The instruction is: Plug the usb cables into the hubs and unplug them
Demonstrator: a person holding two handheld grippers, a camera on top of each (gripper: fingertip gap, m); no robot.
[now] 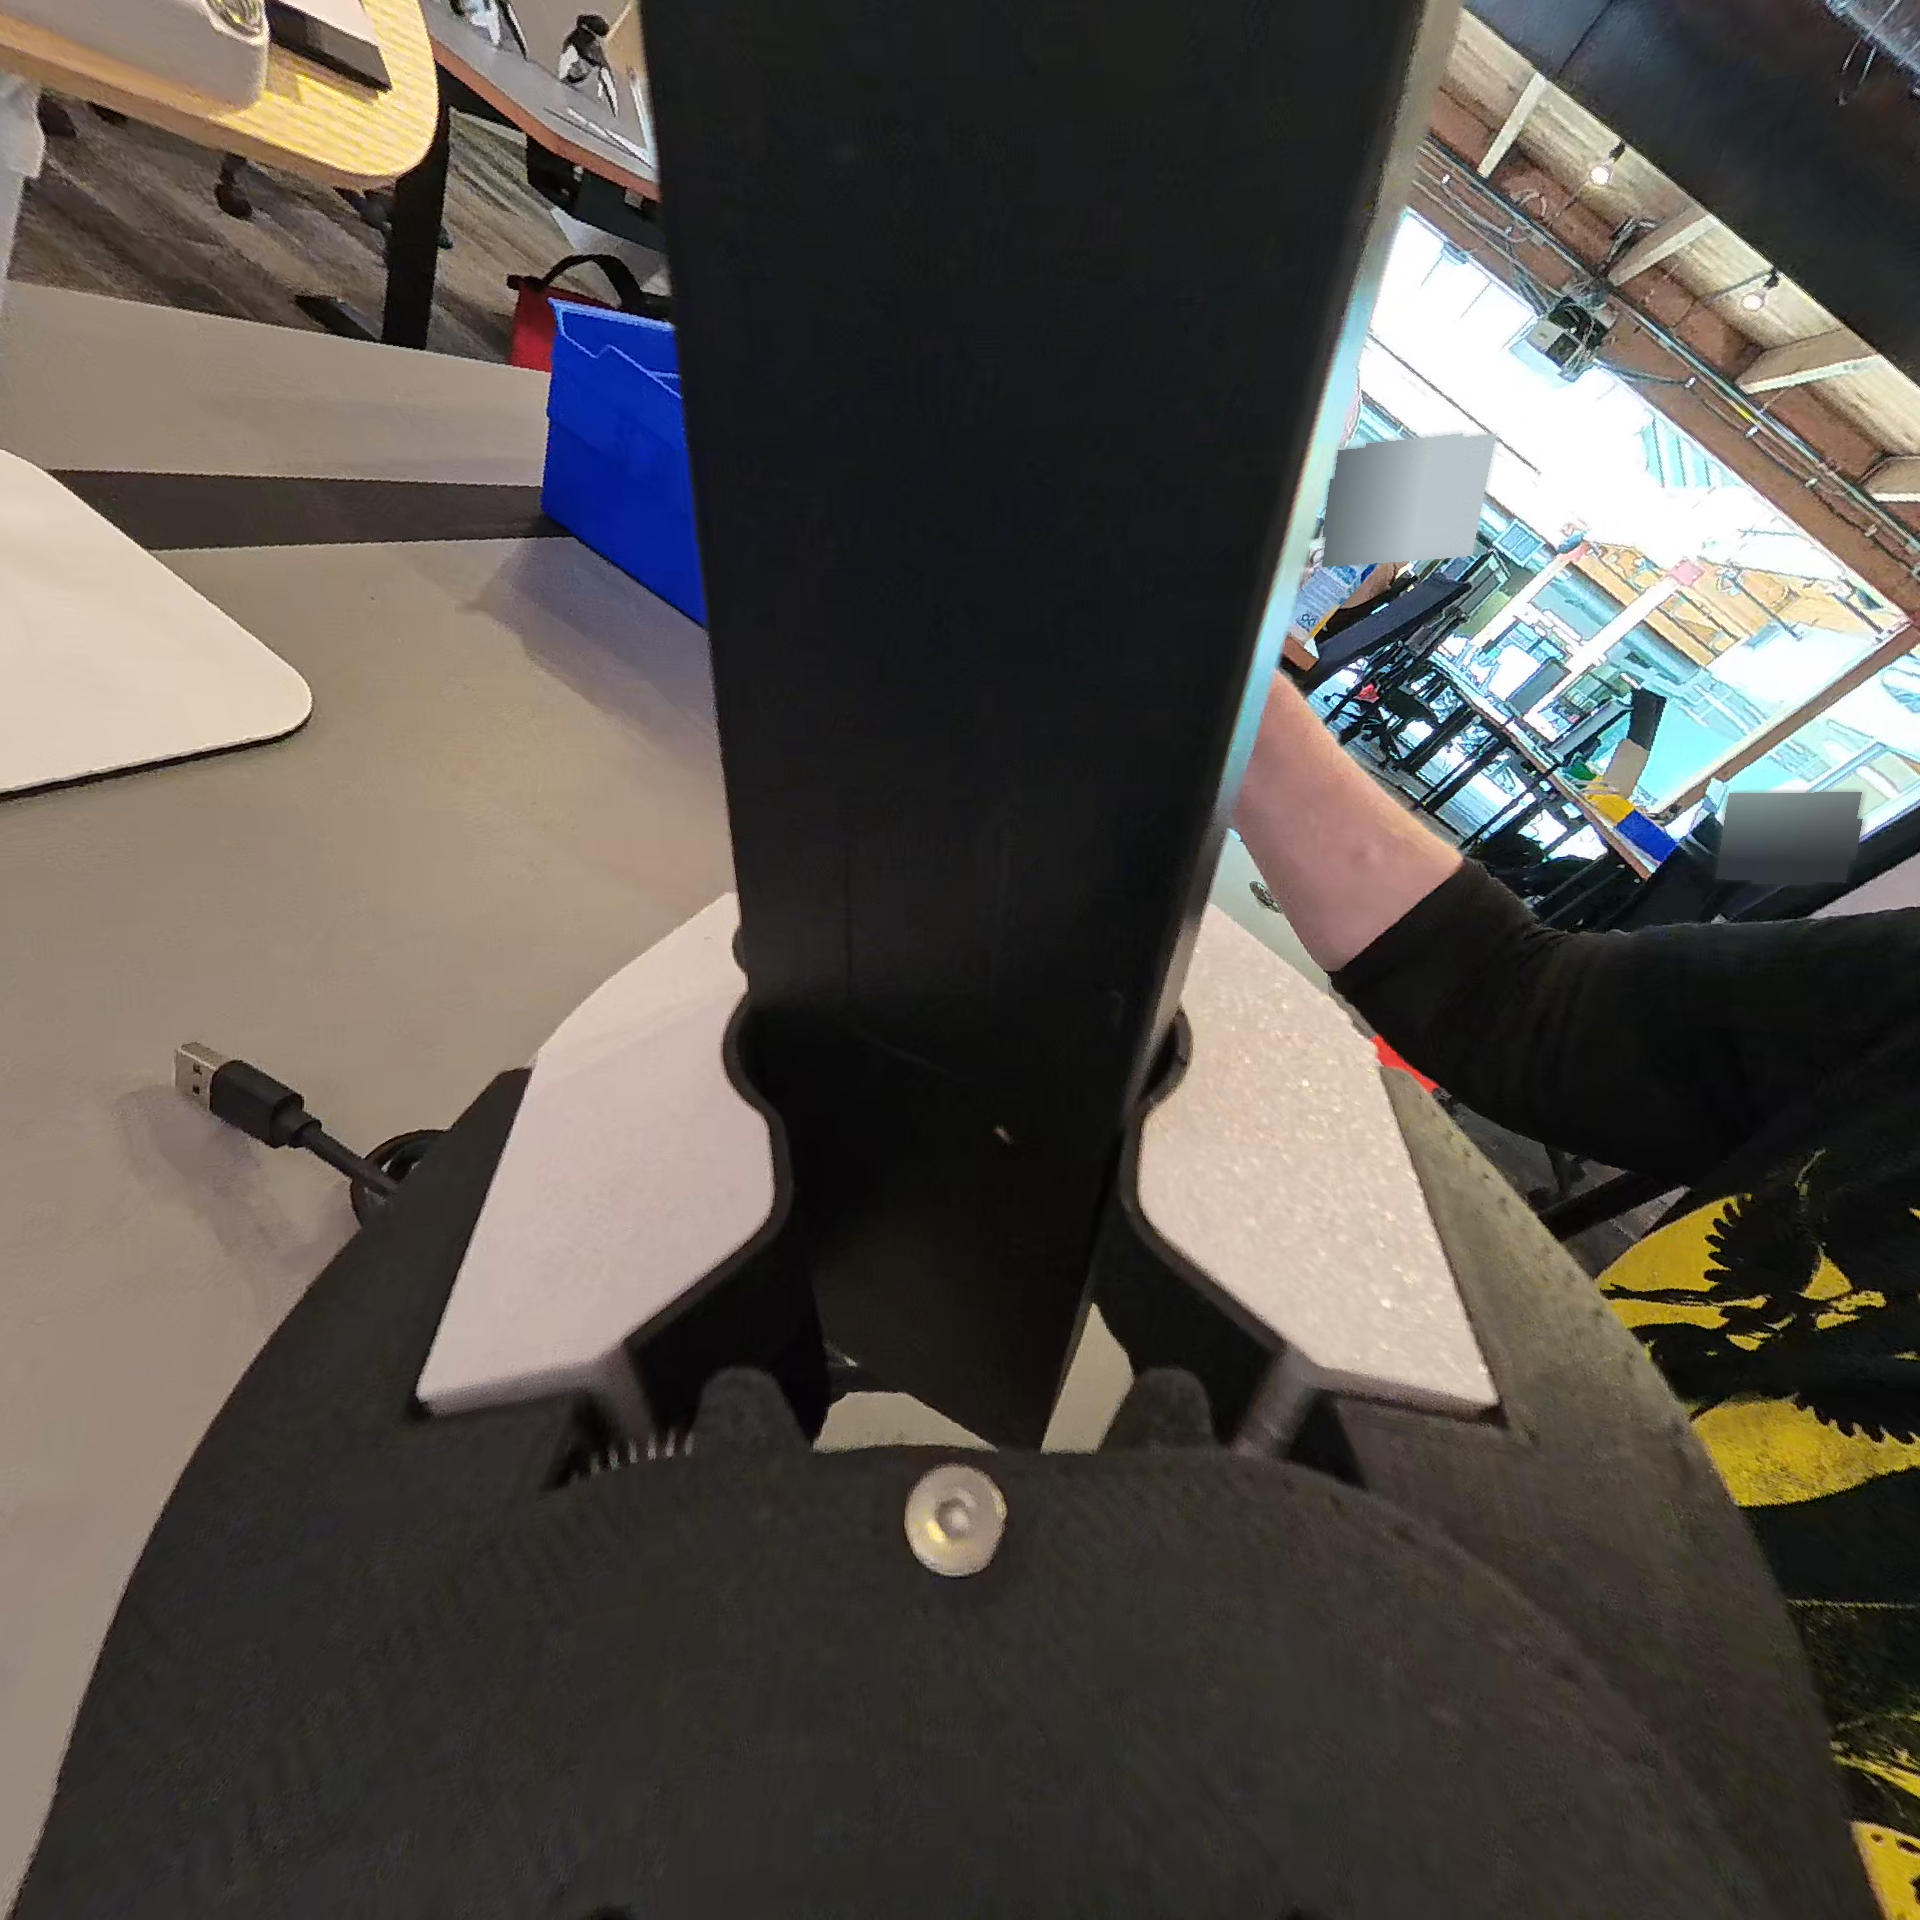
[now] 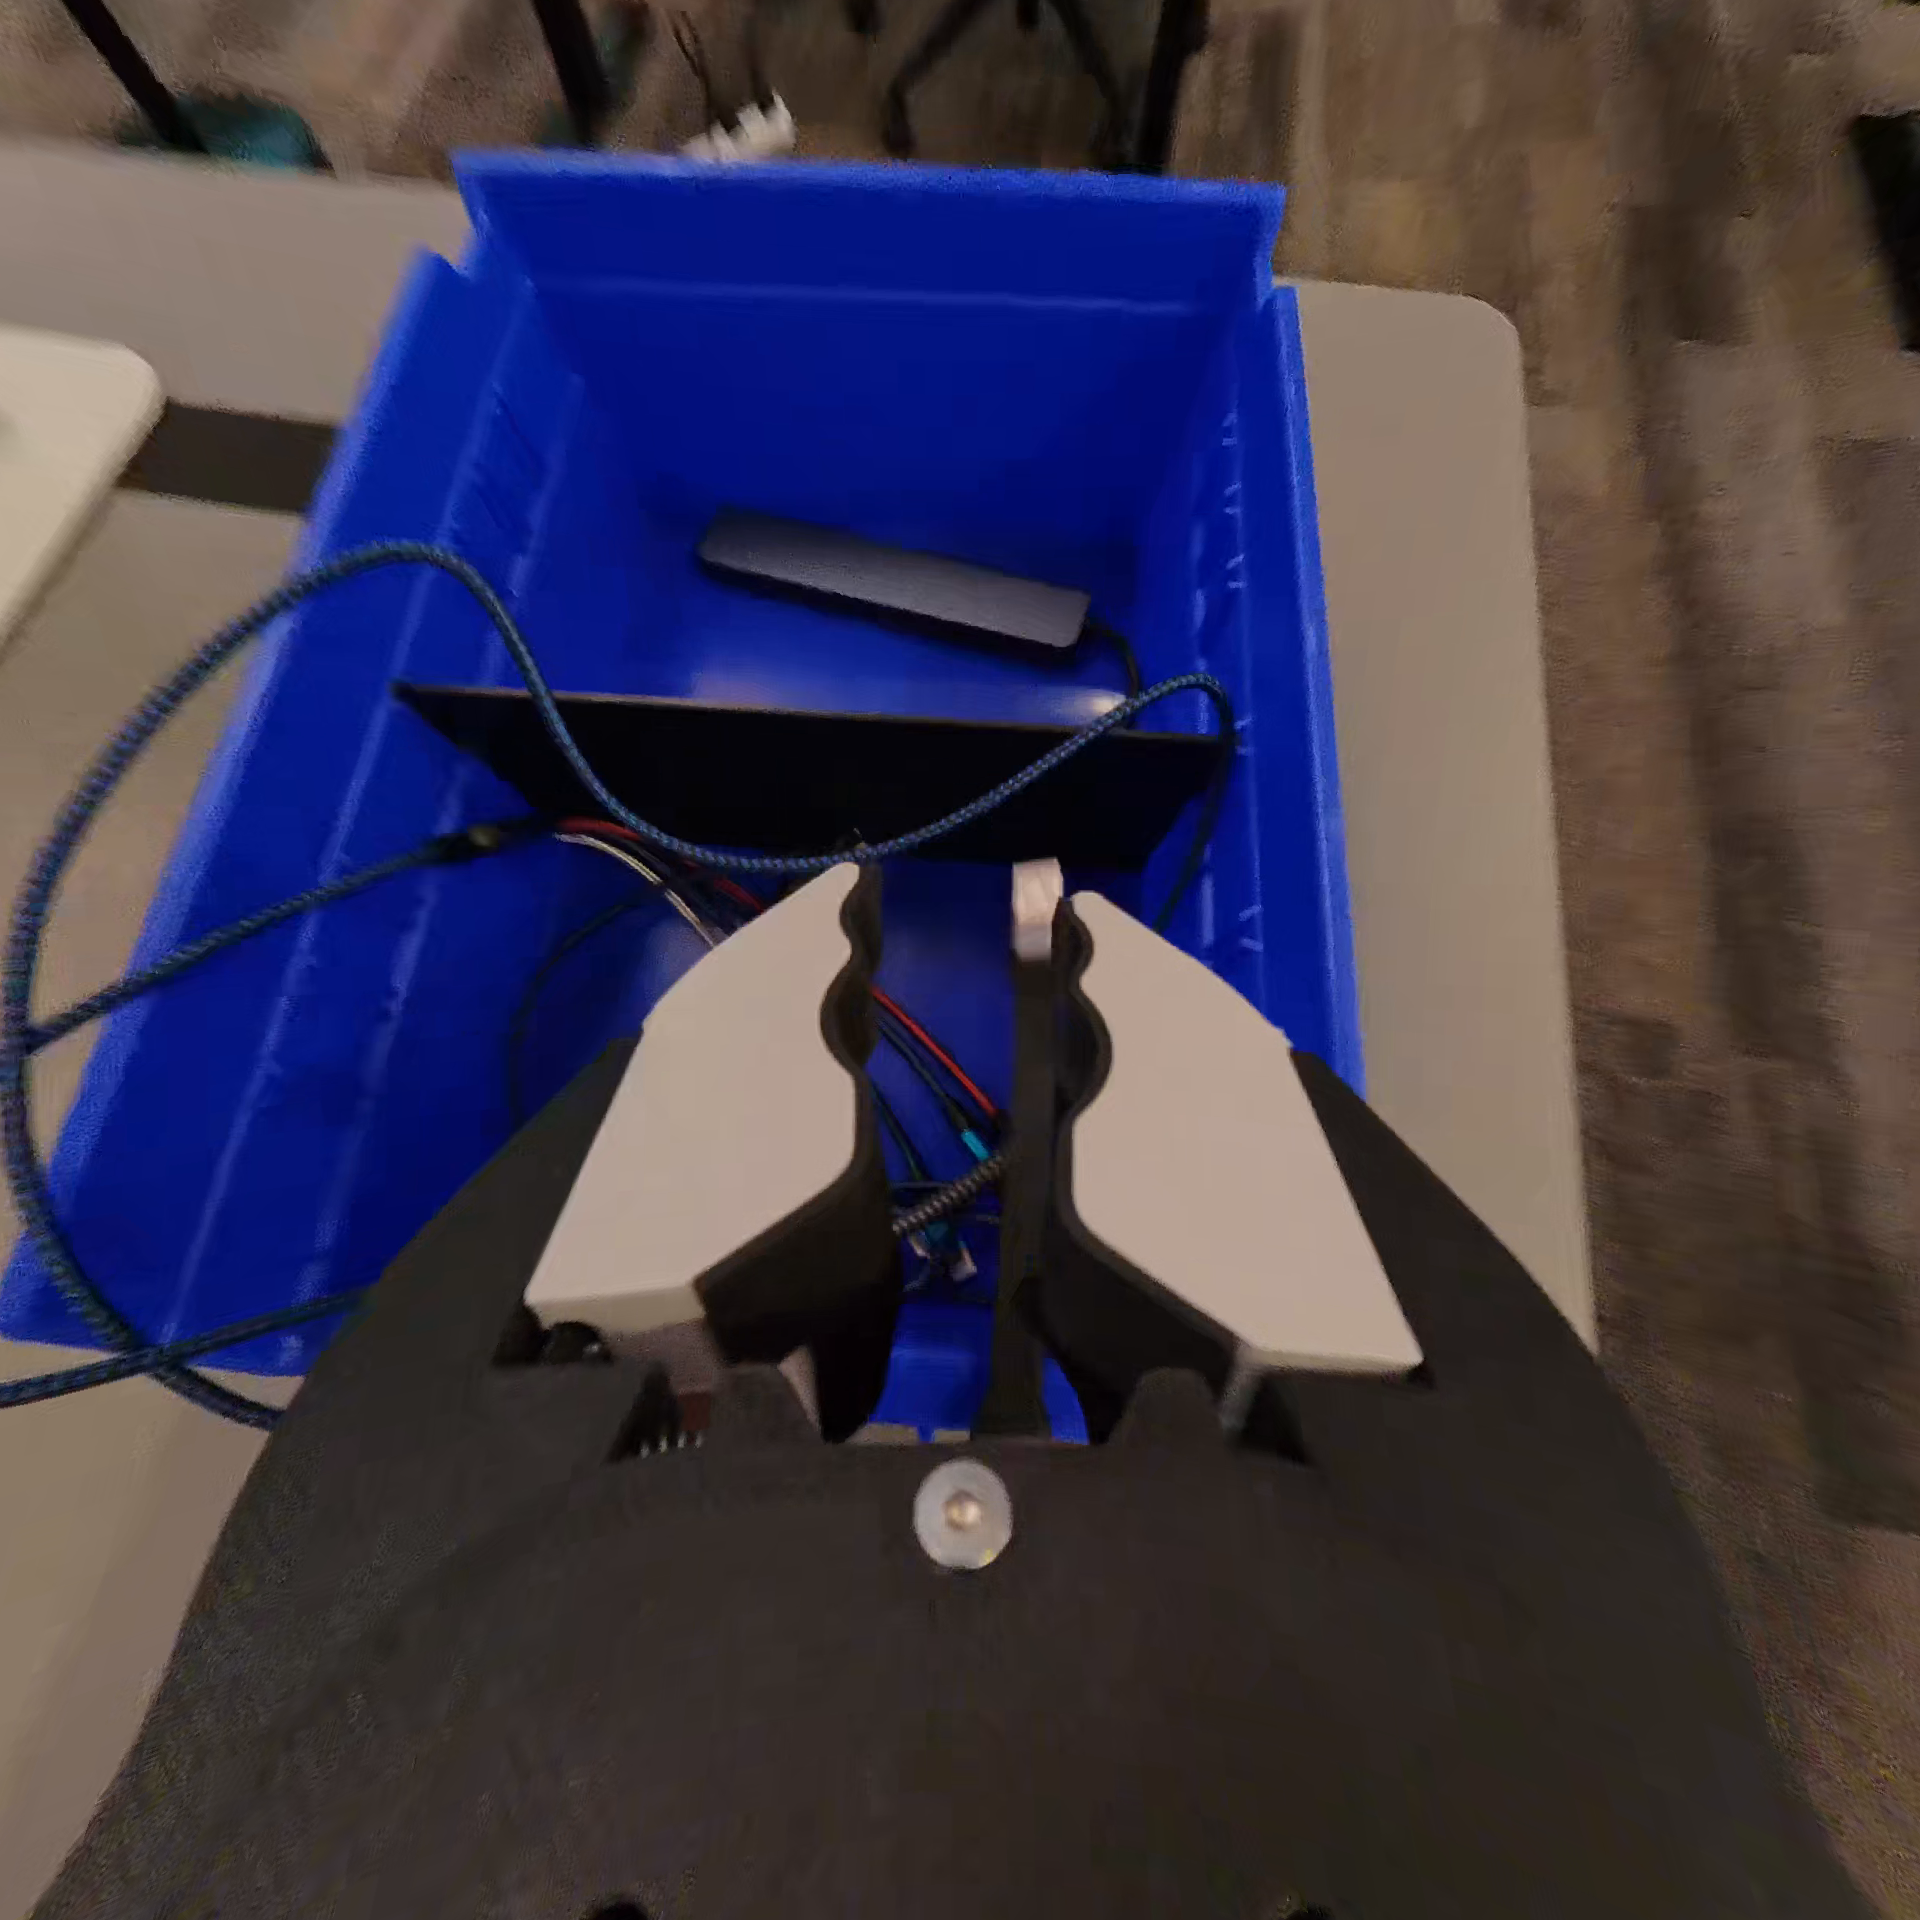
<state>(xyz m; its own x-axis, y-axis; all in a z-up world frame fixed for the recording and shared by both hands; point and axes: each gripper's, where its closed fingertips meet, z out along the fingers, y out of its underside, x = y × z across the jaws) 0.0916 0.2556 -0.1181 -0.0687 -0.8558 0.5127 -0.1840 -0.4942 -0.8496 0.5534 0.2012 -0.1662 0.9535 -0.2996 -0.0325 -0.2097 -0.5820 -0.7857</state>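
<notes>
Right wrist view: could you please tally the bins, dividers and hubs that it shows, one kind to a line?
Bin: 1
Divider: 1
Hub: 1
Total: 3

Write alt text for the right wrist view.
The right gripper, jaws apart, hangs over a blue bin split by a black divider; a dark hub lies beyond it, and a blue braided cable loops over the rim.
</notes>
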